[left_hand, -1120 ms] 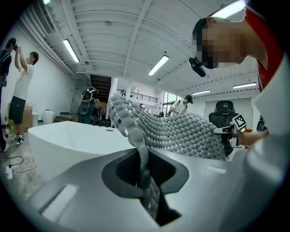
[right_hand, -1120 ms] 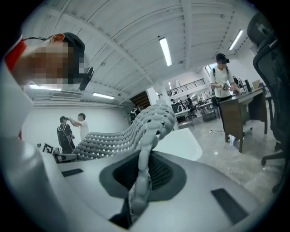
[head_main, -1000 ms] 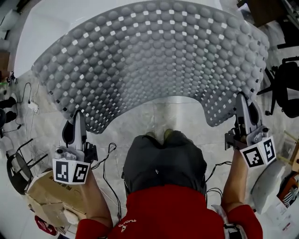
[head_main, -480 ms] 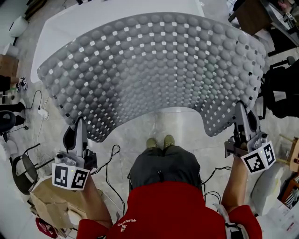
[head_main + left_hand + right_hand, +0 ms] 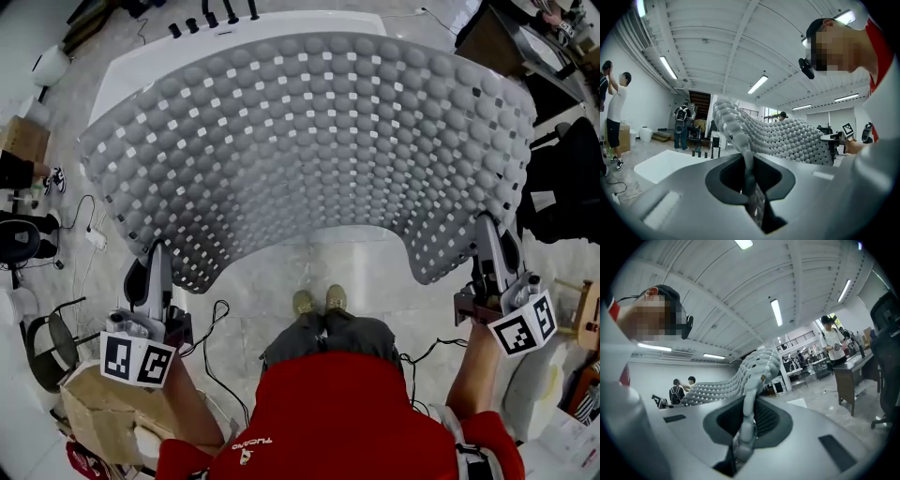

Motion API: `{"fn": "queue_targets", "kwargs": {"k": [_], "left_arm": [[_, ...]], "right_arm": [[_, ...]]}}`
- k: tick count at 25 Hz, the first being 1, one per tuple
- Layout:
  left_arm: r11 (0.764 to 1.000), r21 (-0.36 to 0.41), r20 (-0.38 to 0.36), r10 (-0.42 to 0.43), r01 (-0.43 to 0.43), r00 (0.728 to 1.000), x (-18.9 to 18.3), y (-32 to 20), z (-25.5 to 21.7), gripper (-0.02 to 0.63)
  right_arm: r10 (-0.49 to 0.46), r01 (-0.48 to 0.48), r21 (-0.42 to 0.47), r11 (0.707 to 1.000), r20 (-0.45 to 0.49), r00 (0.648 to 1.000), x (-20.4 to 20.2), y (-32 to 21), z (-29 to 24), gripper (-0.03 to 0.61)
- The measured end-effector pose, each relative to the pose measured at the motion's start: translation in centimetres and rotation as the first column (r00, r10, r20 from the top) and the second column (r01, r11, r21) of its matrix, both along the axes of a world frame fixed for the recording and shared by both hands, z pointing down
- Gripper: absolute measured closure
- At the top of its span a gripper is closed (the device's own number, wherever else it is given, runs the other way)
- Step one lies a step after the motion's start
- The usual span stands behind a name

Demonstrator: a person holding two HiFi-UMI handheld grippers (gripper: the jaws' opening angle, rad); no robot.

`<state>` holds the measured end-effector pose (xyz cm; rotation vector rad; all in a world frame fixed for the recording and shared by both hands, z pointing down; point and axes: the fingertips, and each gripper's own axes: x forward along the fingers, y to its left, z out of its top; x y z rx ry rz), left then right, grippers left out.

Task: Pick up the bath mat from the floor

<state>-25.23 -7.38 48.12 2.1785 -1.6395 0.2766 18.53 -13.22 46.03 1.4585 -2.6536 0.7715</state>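
The pick-up step looks complete. The bath mat (image 5: 309, 141) hangs spread well above the floor (image 5: 281, 267), its two near corners clenched in the jaws of the left gripper (image 5: 157, 258) and the right gripper (image 5: 487, 234). The next move probably calls for carrying it level with both grips tight.

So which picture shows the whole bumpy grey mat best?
The head view. There the bath mat spreads out whole, held up between the left gripper and the right gripper. Each gripper view shows only the mat's edge pinched in its jaws and a bumpy strip curving away.
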Motion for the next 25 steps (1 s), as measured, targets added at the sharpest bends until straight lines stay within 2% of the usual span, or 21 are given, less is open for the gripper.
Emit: {"fn": "queue_targets", "kwargs": {"k": [8, 25], "left_arm": [[0.999, 0.034, -0.015, 0.022, -0.022, 1.000, 0.2, 0.2, -0.6, 0.574], [0.997, 0.046, -0.024, 0.061, -0.060, 0.998, -0.2, 0.1, -0.6, 0.574]], "right_arm": [[0.013, -0.014, 0.036, 0.999, 0.013, 1.000, 0.5, 0.5, -0.7, 0.543], [0.027, -0.026, 0.054, 0.998, -0.007, 1.000, -0.8, 0.8, -1.4, 0.545]]}}
